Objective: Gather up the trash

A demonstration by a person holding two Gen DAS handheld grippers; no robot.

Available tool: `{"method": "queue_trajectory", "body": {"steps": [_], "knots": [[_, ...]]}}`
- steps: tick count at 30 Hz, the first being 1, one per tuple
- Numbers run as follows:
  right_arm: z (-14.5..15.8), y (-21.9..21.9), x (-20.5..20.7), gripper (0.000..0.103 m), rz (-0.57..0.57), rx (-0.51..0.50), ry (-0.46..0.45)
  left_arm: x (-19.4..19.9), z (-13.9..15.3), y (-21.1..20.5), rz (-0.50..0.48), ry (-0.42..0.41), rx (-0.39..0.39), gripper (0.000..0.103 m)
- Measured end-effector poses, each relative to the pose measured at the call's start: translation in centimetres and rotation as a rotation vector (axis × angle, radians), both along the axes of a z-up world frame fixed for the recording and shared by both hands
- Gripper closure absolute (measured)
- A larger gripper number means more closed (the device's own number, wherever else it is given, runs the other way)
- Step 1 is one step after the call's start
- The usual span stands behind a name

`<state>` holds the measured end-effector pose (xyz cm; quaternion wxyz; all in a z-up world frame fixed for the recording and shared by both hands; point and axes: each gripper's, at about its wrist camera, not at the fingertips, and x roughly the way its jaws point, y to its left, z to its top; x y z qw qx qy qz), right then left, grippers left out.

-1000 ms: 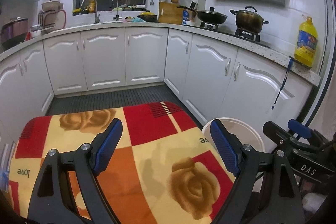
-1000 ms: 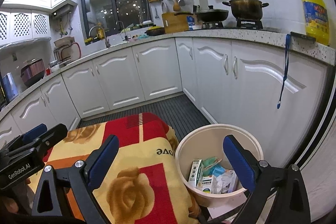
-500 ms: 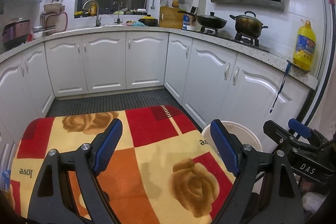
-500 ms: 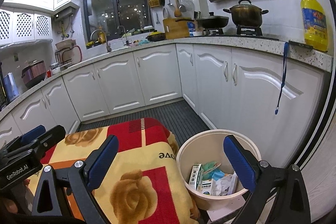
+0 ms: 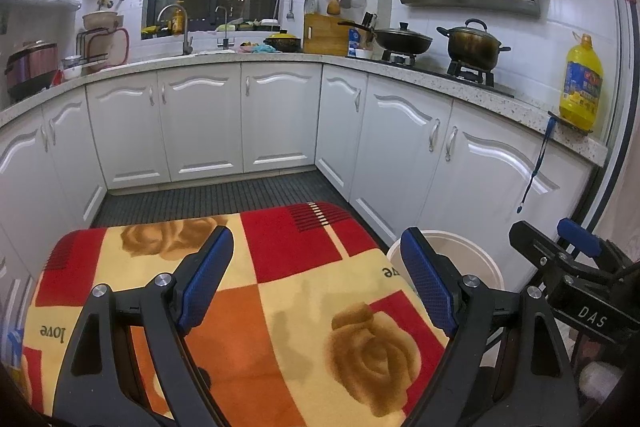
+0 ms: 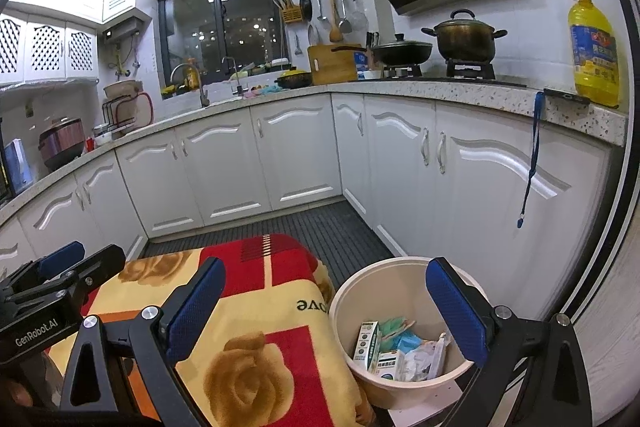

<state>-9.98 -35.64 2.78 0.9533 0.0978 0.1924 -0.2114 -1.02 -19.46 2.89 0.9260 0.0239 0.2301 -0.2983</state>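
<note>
A cream trash bin (image 6: 360,291) stands on the floor beside a low table draped in a red, orange and yellow rose blanket (image 6: 248,355). Small cartons and crumpled wrappers (image 6: 396,351) lie in the bin. My right gripper (image 6: 326,303) is open above the bin's left rim, with nothing between its blue pads. My left gripper (image 5: 318,281) hangs open and empty over the blanket (image 5: 304,311). The bin's rim (image 5: 476,247) shows just right of it. Each gripper shows in the other's view: the right gripper (image 5: 560,255) and the left gripper (image 6: 60,275). No loose trash shows on the blanket.
White cabinets (image 6: 288,155) wrap around a dark ribbed floor mat (image 6: 352,231). On the speckled counter stand a yellow oil bottle (image 6: 592,51), pots on a stove (image 6: 464,39), a cutting board and a sink. A blue strap (image 6: 532,163) hangs from the counter edge.
The right wrist view has tipped up very slightly. Both grippers stay open and empty, and nothing on the table or in the bin has moved.
</note>
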Motion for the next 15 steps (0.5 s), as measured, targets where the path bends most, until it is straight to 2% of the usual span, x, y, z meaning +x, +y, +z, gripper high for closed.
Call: {"method": "queue_trajectory", "body": {"steps": [15], "knots": [[0.26,-0.13,-0.08,0.003,-0.011,-0.015,0.009,0.28,0.22,-0.11,-0.007,-0.022,-0.008,0.018]]}}
